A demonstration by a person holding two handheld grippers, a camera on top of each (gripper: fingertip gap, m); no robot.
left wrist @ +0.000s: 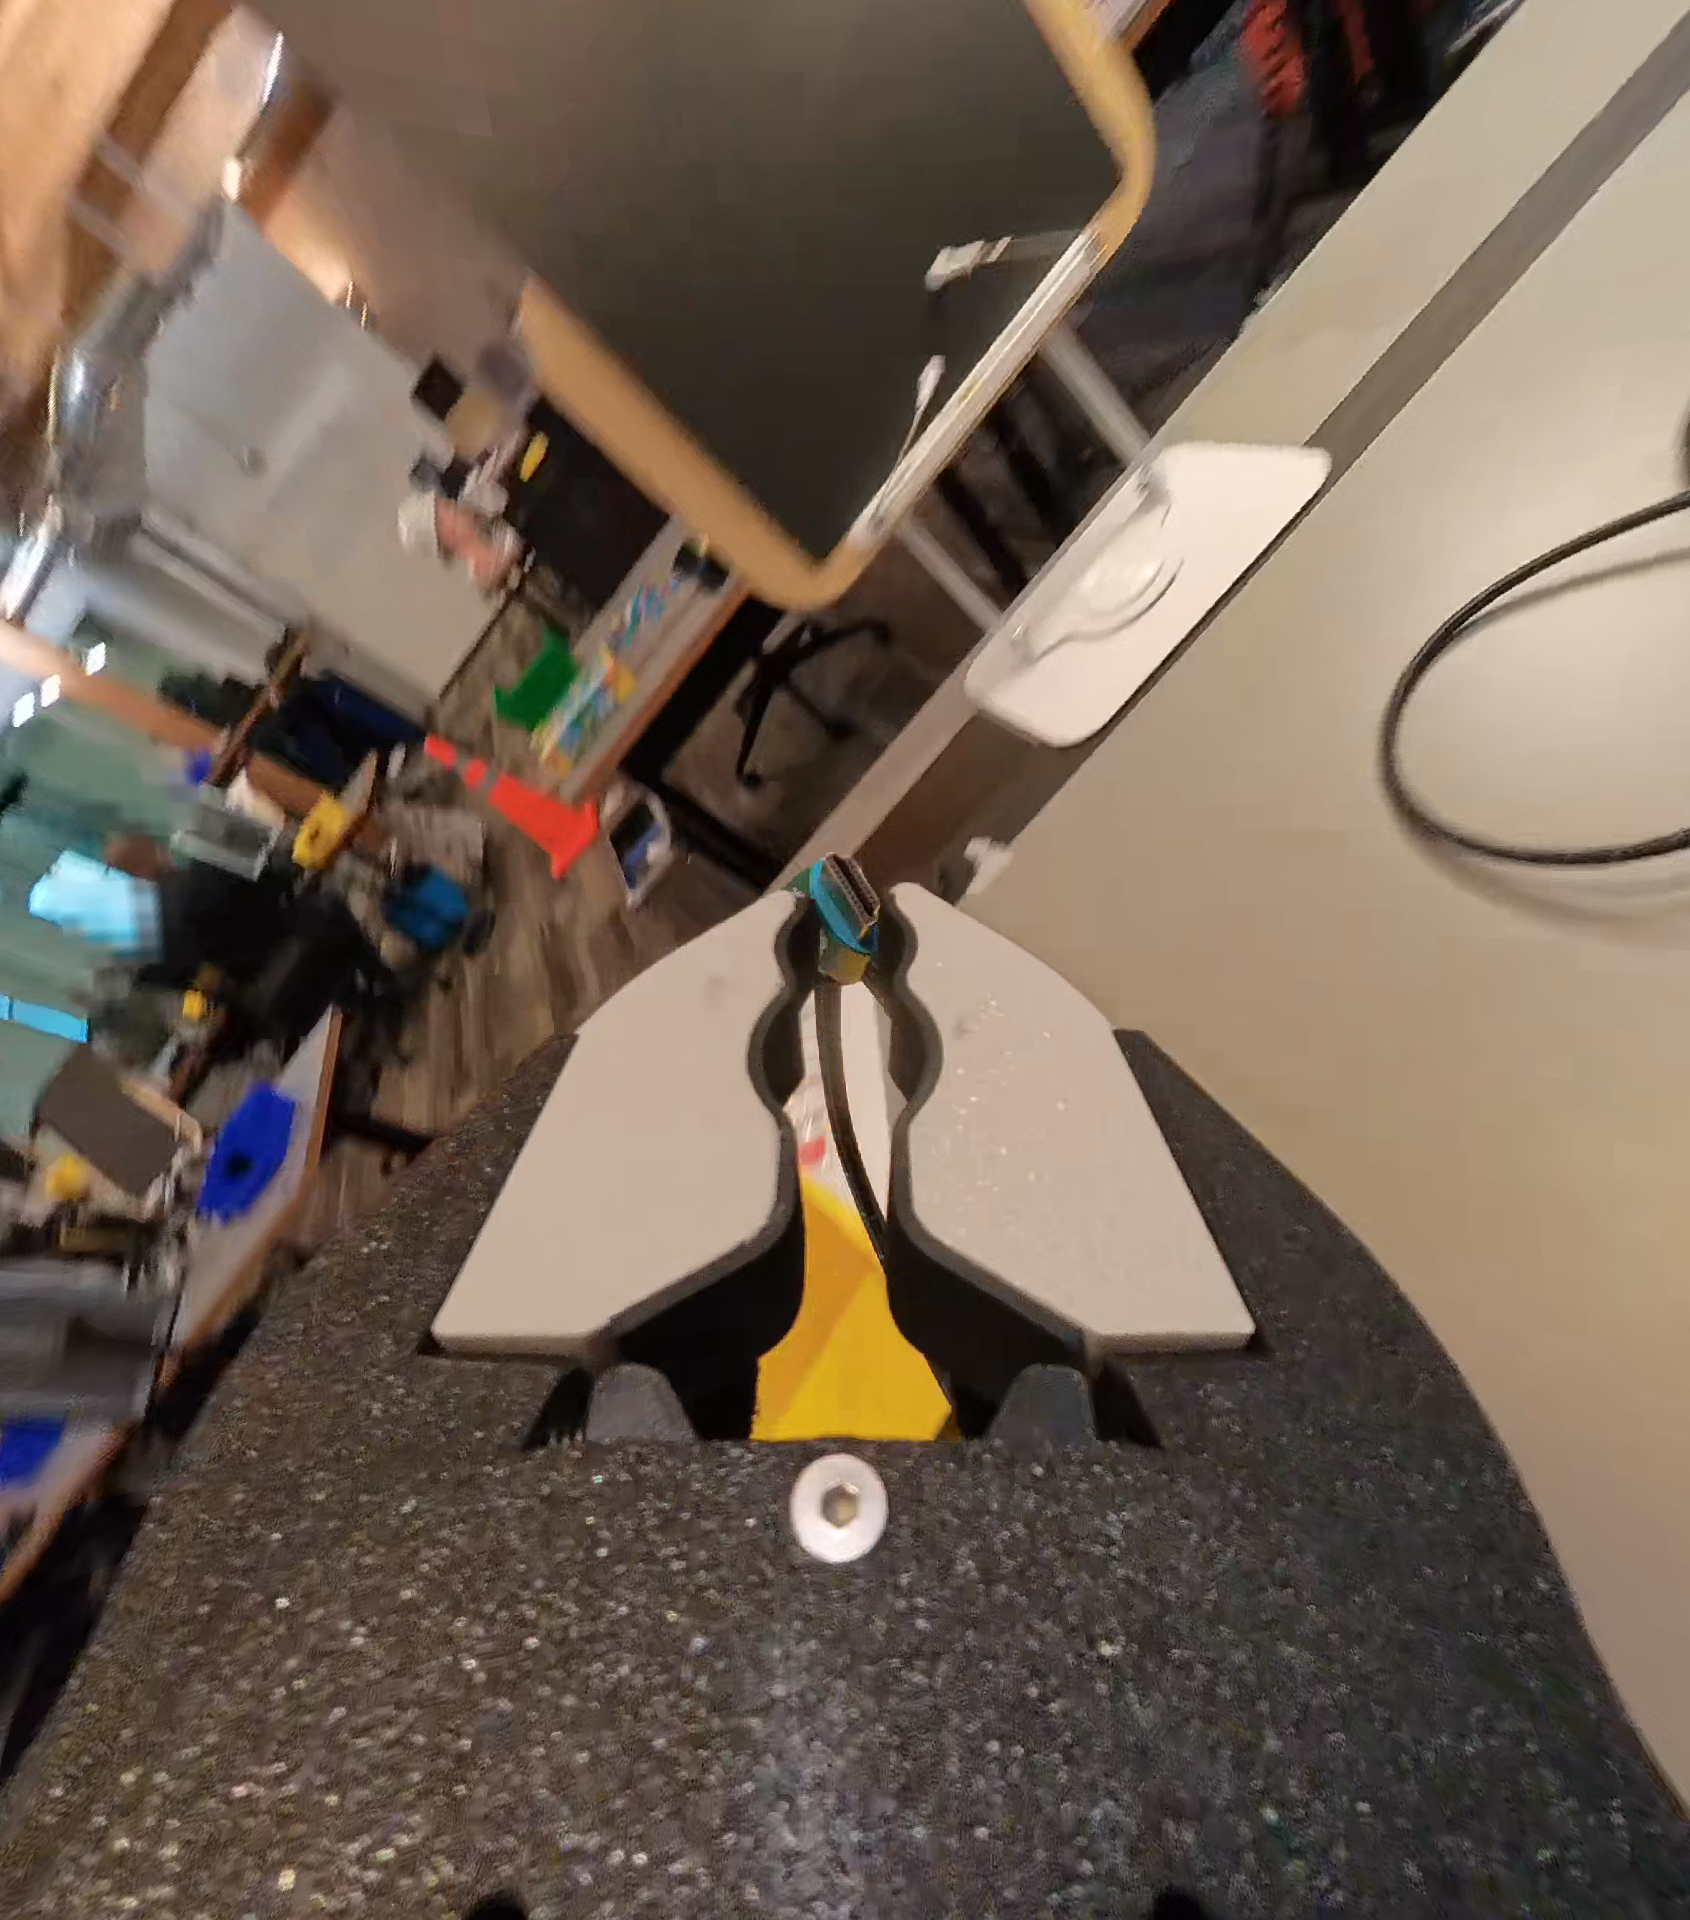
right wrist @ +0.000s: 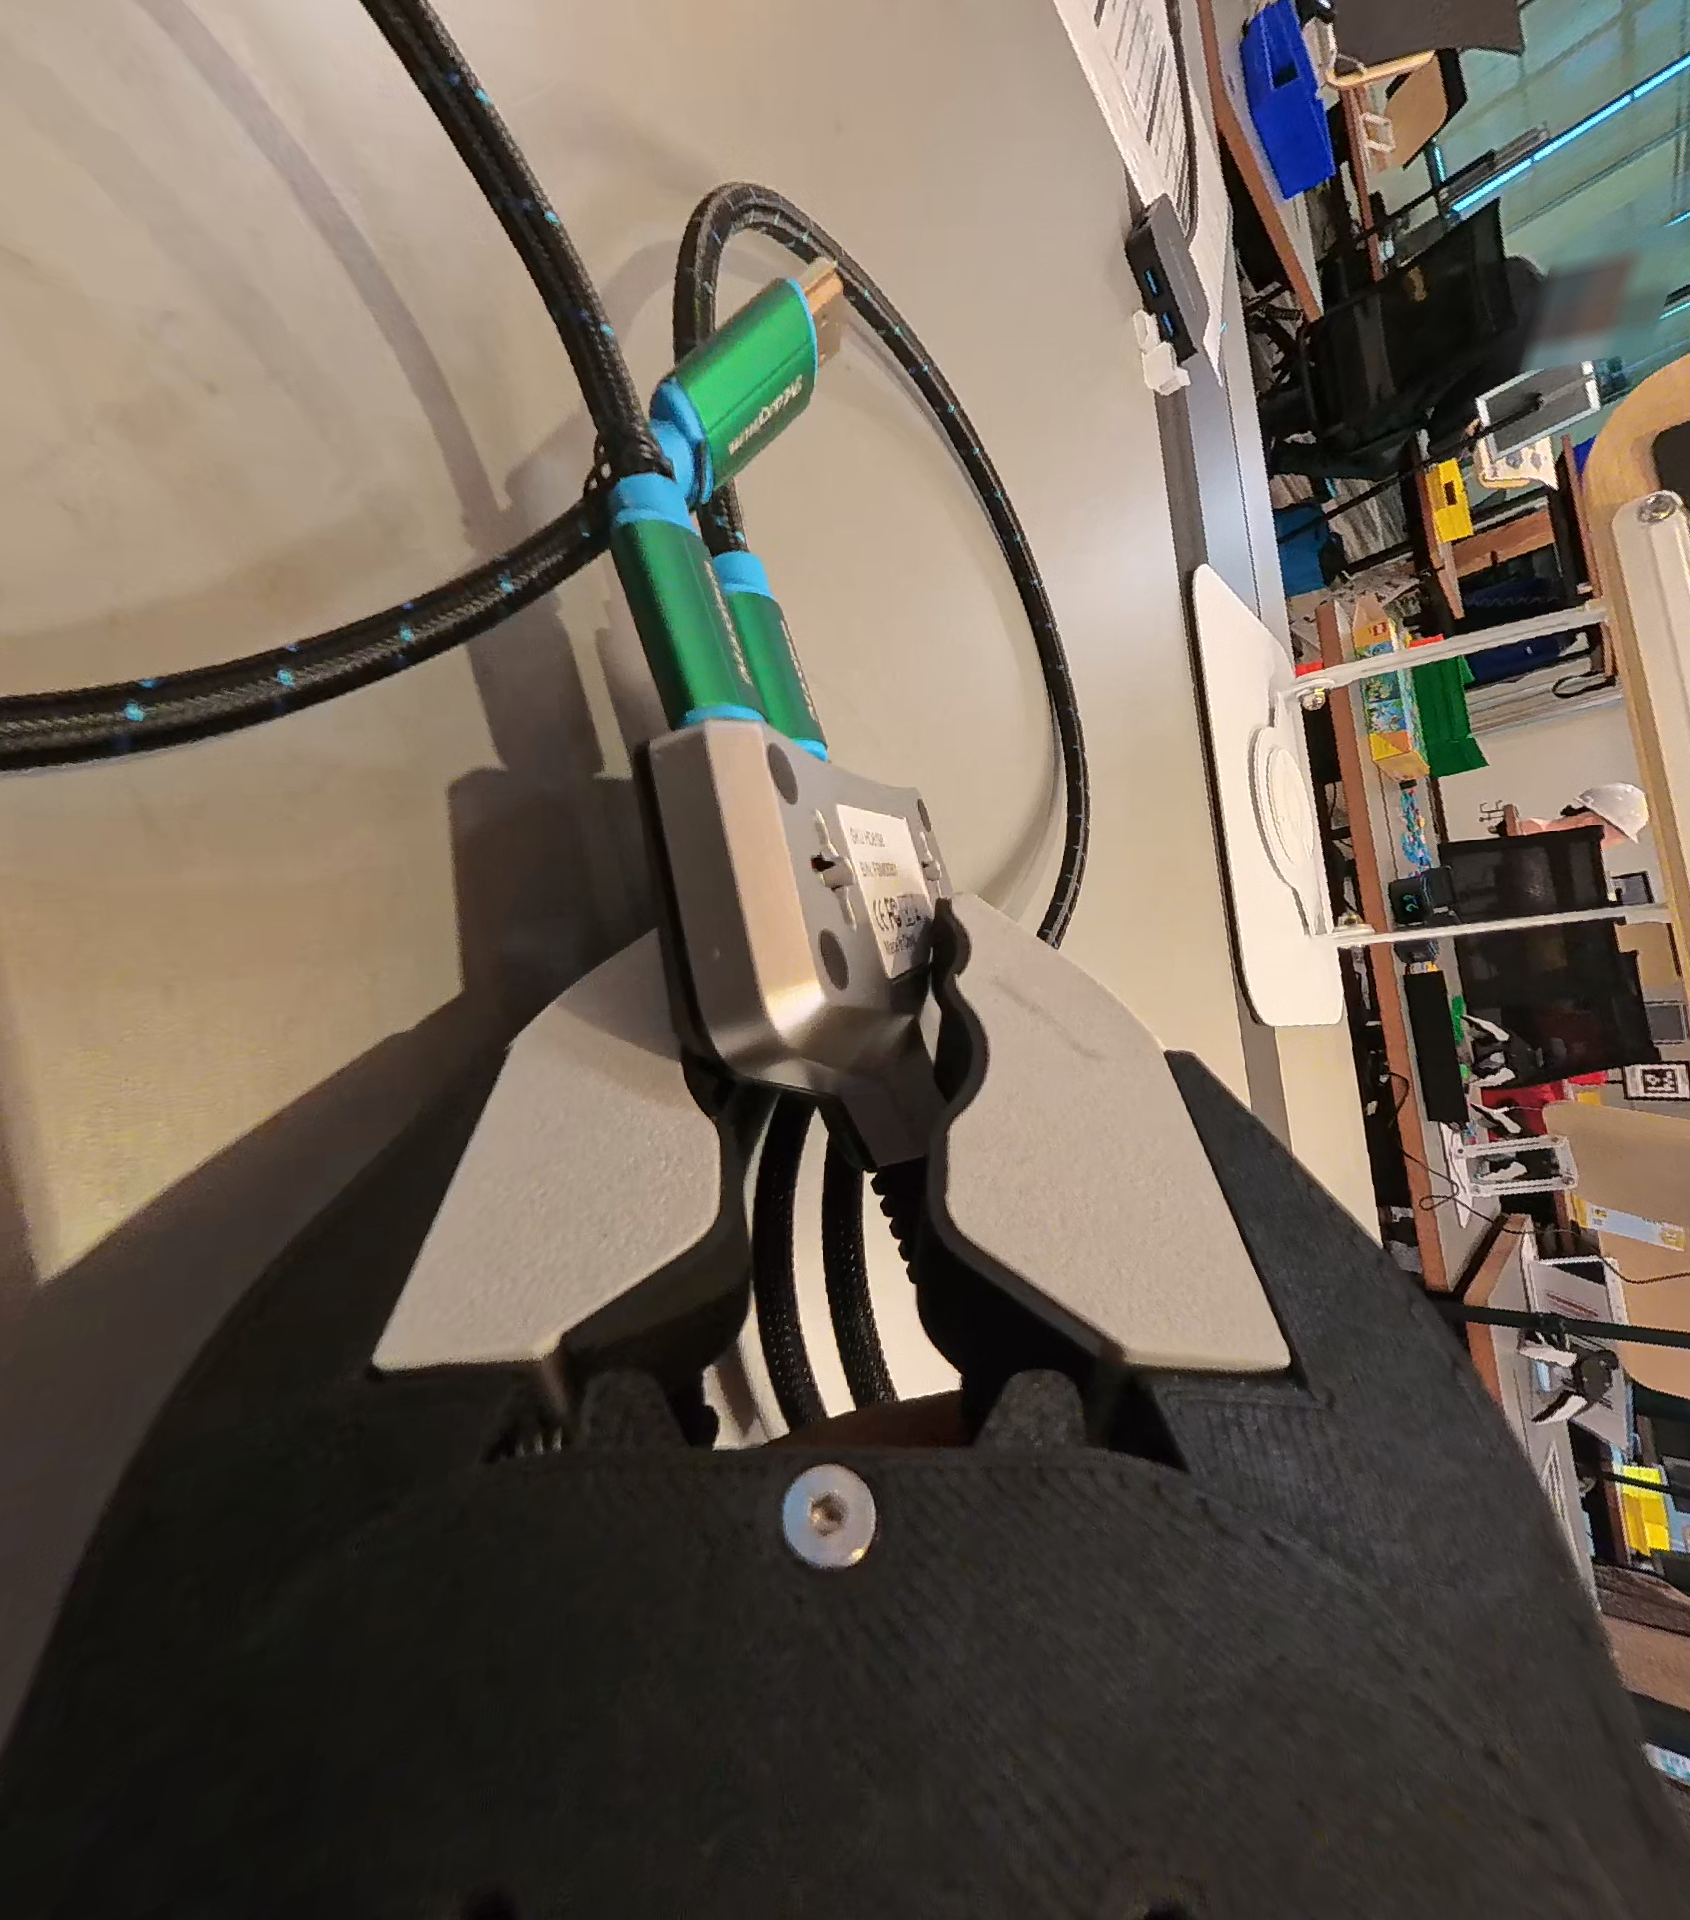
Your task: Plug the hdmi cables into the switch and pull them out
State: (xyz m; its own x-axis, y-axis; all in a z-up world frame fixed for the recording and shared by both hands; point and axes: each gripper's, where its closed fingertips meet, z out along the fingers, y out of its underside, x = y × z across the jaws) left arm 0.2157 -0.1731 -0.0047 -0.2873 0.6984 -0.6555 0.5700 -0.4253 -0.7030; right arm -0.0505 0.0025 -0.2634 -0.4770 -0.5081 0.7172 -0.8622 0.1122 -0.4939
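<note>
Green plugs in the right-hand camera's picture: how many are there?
3. Two green plugs sit side by side in the grey switch, which the right gripper holds. A third lies loose beyond them, unplugged. Others may be hidden behind the switch.

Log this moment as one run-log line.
left gripper: shut on HDMI plug, lifted | right gripper: shut on switch | two green plugs inserted
</note>
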